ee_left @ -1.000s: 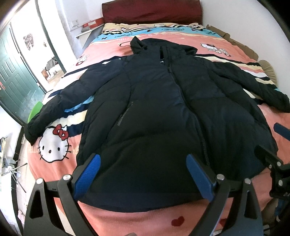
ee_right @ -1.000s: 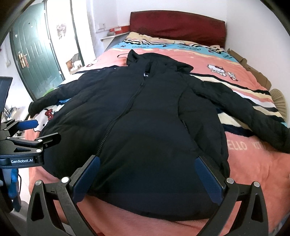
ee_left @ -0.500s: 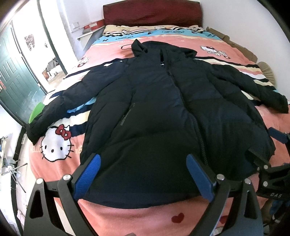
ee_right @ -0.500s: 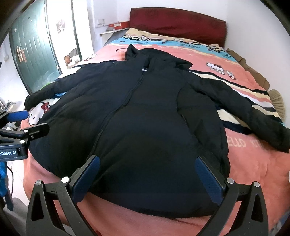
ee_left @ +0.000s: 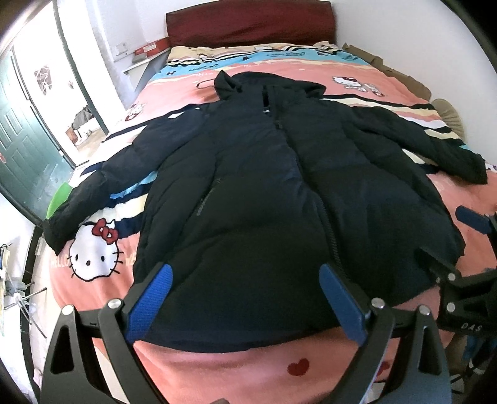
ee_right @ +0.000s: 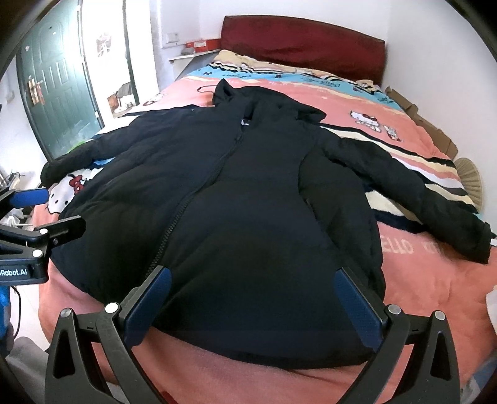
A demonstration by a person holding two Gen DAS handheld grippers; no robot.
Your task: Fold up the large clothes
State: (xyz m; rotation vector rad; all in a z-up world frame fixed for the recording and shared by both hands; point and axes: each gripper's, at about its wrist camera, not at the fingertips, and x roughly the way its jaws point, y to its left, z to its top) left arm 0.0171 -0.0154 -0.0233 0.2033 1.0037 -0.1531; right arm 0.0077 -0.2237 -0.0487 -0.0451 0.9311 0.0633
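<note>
A large black hooded puffer jacket (ee_left: 264,192) lies flat and zipped on the bed, front up, both sleeves spread out; it also shows in the right wrist view (ee_right: 236,199). My left gripper (ee_left: 245,282) is open and empty, above the hem's left half near the foot of the bed. My right gripper (ee_right: 253,289) is open and empty, above the hem's right half. Each gripper shows at the edge of the other's view: the right one (ee_left: 466,236), the left one (ee_right: 40,214).
The bed has a pink Hello Kitty blanket (ee_left: 93,251) and a dark red headboard (ee_left: 248,21). A green door (ee_right: 52,93) and an open doorway are on the left. A white wall runs along the right side.
Both grippers have drawn back a little from the jacket and risen, so more of the blanket at the foot of the bed shows. The jacket has not moved.
</note>
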